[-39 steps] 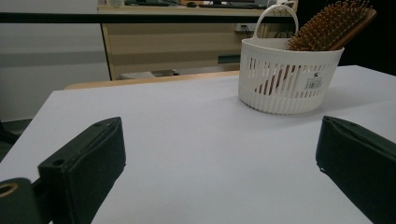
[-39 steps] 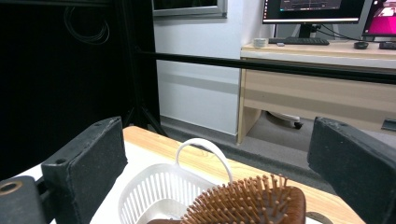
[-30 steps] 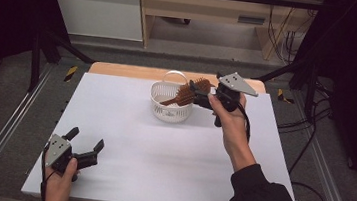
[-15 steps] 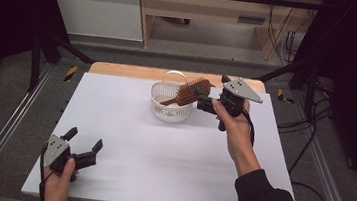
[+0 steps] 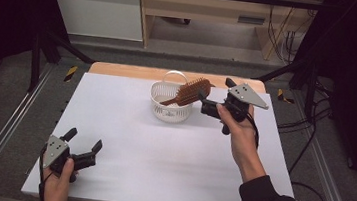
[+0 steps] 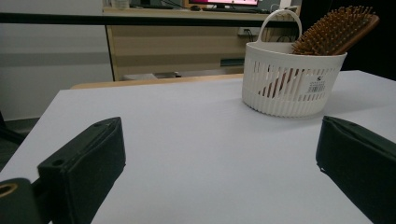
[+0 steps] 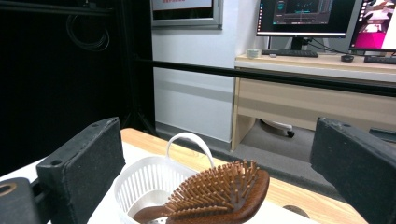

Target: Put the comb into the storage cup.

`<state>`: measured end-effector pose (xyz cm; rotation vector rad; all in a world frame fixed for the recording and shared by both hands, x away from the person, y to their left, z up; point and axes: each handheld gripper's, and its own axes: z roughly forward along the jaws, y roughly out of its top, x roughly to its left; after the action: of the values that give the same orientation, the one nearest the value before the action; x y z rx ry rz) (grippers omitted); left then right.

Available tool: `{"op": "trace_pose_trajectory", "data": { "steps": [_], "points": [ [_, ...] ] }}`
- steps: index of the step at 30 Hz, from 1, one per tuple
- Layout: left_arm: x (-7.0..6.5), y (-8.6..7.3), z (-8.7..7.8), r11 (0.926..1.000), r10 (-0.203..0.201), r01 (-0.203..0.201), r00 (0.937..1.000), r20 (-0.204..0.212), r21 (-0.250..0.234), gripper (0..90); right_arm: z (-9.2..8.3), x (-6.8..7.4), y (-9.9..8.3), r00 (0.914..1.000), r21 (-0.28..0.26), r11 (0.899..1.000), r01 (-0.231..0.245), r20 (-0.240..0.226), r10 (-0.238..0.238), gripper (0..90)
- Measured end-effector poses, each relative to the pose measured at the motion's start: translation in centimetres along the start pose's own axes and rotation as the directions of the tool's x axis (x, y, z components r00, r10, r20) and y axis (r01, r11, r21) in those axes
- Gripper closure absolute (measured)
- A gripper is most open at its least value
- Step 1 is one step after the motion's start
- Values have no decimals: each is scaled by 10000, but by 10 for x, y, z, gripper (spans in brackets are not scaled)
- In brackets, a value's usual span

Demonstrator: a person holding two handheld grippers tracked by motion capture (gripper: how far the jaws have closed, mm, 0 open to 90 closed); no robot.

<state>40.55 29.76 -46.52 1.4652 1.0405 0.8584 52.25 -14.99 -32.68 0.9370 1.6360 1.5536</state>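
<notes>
Brown wooden hairbrush (image 5: 191,91) tilted handle-down in the white slatted basket (image 5: 169,110), bristled head overhanging its rim.

Lab or test bay, from what I see. My worktable (image 5: 161,149) is a bare white sheet on a wooden top, fenced by aluminium rails (image 5: 4,132) and black frame struts (image 5: 46,46) on grey carpet (image 5: 311,159). Yellow-and-black hazard tape (image 5: 70,73) marks the floor at the far corners. Behind the table I see a light wooden desk (image 7: 327,93) carrying monitors (image 7: 303,16) with software running, a keyboard (image 7: 299,52), a tape roll (image 7: 252,52). Loose cables (image 5: 279,35) hang beside the desk; black curtain (image 7: 60,70) closes the side
</notes>
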Motion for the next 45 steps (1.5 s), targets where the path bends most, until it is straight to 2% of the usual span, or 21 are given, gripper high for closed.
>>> {"op": "trace_pose_trajectory", "data": {
  "steps": [10, 14, 31, 38, 45],
  "points": [
    [1, -2, 0, 10000, -13, 13, 10000, -4, -21, 14, -18, -10, 17, 9999, -338, 9994, 33, 134, -29, 28],
    [2, -1, 0, 10000, -8, 8, 10000, -44, -32, 14, -23, -18, 19, 9991, -507, 9979, -407, 90, 412, 28],
    [3, 0, -3, 9999, -15, 13, 9998, -176, -112, 14, -44, -34, 19, 9988, -542, 9984, -189, 444, 213, 27],
    [5, 2, -4, 9999, -17, 14, 9999, -159, -165, 13, -55, -45, 10, 9977, -402, 9991, -128, 656, 154, 27],
    [5, 2, -4, 9999, -28, 26, 9999, -140, -142, 13, -62, -48, 4, 9971, -419, 9989, -185, 735, 215, 27]
  ]
}}
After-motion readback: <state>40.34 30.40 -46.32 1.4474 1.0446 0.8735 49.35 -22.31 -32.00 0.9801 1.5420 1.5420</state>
